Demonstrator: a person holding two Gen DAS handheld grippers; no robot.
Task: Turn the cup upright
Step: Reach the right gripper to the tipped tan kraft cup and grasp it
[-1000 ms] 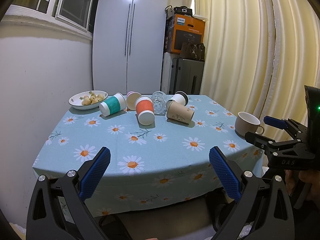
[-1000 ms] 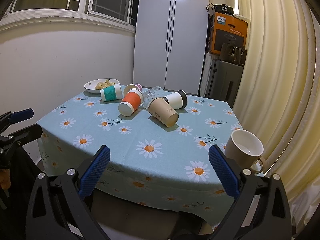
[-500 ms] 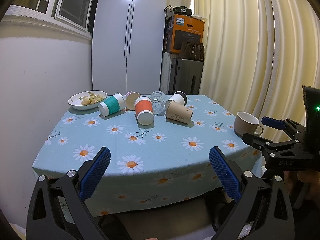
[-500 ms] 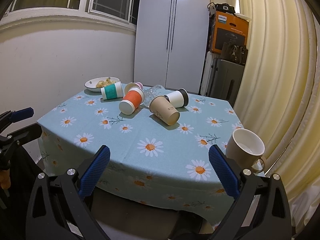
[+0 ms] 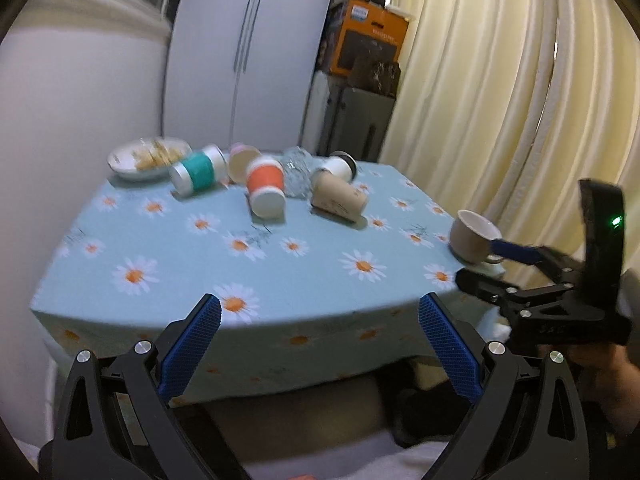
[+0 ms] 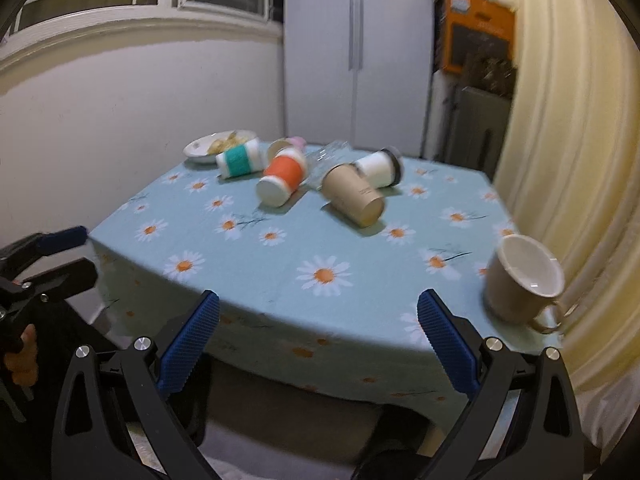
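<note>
Several cups lie on their sides at the far part of the daisy-print table (image 5: 240, 280): a teal-banded cup (image 5: 198, 170), an orange-banded cup (image 5: 265, 184), a brown paper cup (image 5: 338, 197), a white cup with a dark lid (image 5: 341, 165) and a clear glass (image 5: 298, 172). They also show in the right wrist view, with the orange-banded cup (image 6: 282, 178) and the brown paper cup (image 6: 354, 194) nearest. My left gripper (image 5: 318, 340) is open and empty before the table's near edge. My right gripper (image 6: 318, 340) is open and empty there too.
A beige mug (image 6: 524, 280) stands upright at the table's right edge, next to cream curtains (image 6: 568, 120). A white bowl of food (image 5: 148, 156) sits at the far left. A white wardrobe (image 5: 240, 60) and stacked boxes (image 5: 368, 44) stand behind the table.
Both grippers have moved closer to the table and tilted, so the views are blurred. The cups have not moved. Both grippers stay open.
</note>
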